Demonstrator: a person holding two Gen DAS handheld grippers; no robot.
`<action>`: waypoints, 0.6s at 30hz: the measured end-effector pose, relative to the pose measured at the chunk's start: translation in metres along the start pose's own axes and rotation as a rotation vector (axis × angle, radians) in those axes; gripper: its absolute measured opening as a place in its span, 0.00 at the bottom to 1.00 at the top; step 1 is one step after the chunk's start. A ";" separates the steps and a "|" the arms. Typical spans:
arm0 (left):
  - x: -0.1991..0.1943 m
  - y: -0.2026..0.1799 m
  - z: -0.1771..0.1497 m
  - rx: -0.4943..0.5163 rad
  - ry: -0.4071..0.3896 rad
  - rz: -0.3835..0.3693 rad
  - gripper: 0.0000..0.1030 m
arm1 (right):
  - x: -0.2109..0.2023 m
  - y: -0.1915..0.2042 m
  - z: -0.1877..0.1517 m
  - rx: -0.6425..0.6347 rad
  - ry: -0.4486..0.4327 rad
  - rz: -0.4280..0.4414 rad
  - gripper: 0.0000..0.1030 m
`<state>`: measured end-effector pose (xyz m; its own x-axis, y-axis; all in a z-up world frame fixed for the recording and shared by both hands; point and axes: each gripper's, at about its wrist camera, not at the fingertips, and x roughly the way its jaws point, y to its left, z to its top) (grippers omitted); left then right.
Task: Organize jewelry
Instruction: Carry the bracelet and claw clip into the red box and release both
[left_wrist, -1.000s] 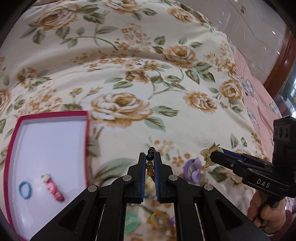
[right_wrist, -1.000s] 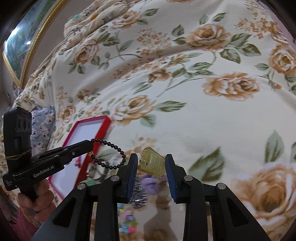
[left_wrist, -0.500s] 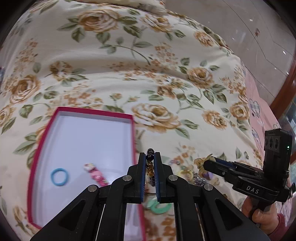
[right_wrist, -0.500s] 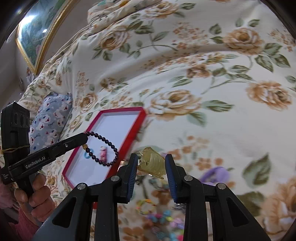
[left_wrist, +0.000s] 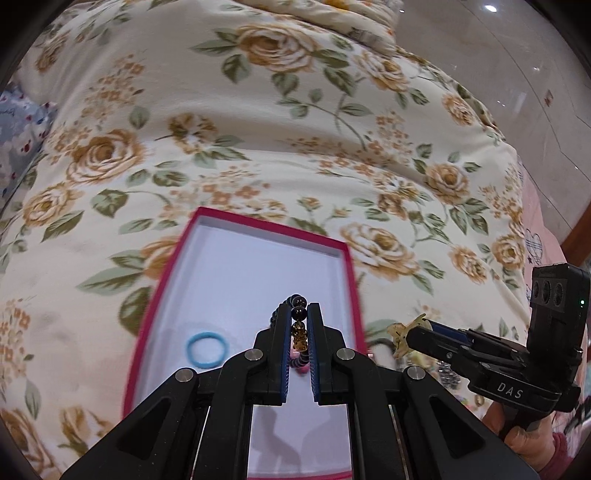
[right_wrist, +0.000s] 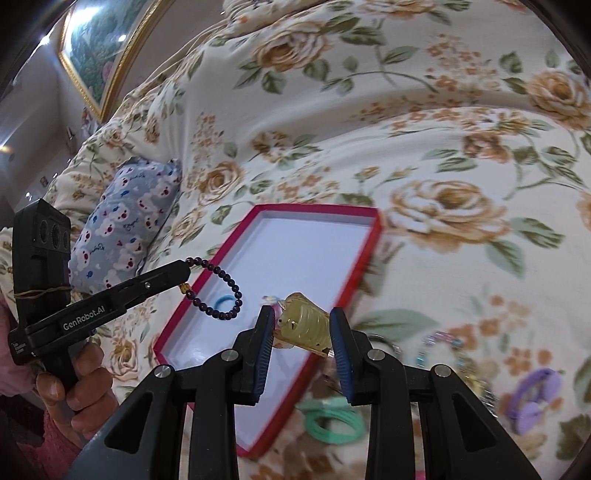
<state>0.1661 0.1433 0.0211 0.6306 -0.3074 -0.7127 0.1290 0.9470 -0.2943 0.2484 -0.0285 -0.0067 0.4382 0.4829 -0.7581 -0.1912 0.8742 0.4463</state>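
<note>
A: Clamping on the bead bracelet (left_wrist: 298, 314) with the left gripper (left_wrist: 298, 332): blue pads nearly together, a dark bead and a gold charm pinched between them. From the right wrist view the loop (right_wrist: 221, 291) hangs off the tip, above the near left edge of the red box (right_wrist: 375, 236)

B: Right side?

A: Right gripper (right_wrist: 301, 328) is closed on the yellow hair claw (right_wrist: 303, 325), one pad against each side, held over the box's right rim

B: Anything readable?

A: "GenRobot.AI" on the left unit's body (right_wrist: 90, 318), smaller print near its rear too blurred to read. "DAS" on the right unit (left_wrist: 509, 390)

B: Box contents?

A: White floor, blue hair ring (left_wrist: 205, 349) lying flat, plus a pink piece mostly hidden behind the left fingers. Box sits on the floral quilt (left_wrist: 258, 129)

B: Outside it?

A: Green hair ties (right_wrist: 332, 421) just beside the near corner, purple clip (right_wrist: 535, 398) further right, both on the quilt. Cartoon-print pillow (right_wrist: 125, 218) beyond the box's left side
</note>
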 end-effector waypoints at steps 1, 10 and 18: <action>0.001 0.004 0.001 -0.005 0.002 0.002 0.06 | 0.005 0.003 0.001 -0.005 0.005 0.005 0.30; 0.035 0.036 0.016 -0.043 0.039 0.007 0.06 | 0.056 0.012 0.008 -0.028 0.073 -0.013 0.30; 0.076 0.055 0.021 -0.045 0.088 0.106 0.06 | 0.082 0.010 0.010 -0.048 0.114 -0.039 0.30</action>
<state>0.2374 0.1740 -0.0355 0.5688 -0.2143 -0.7941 0.0296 0.9702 -0.2406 0.2912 0.0192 -0.0597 0.3444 0.4484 -0.8248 -0.2187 0.8927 0.3940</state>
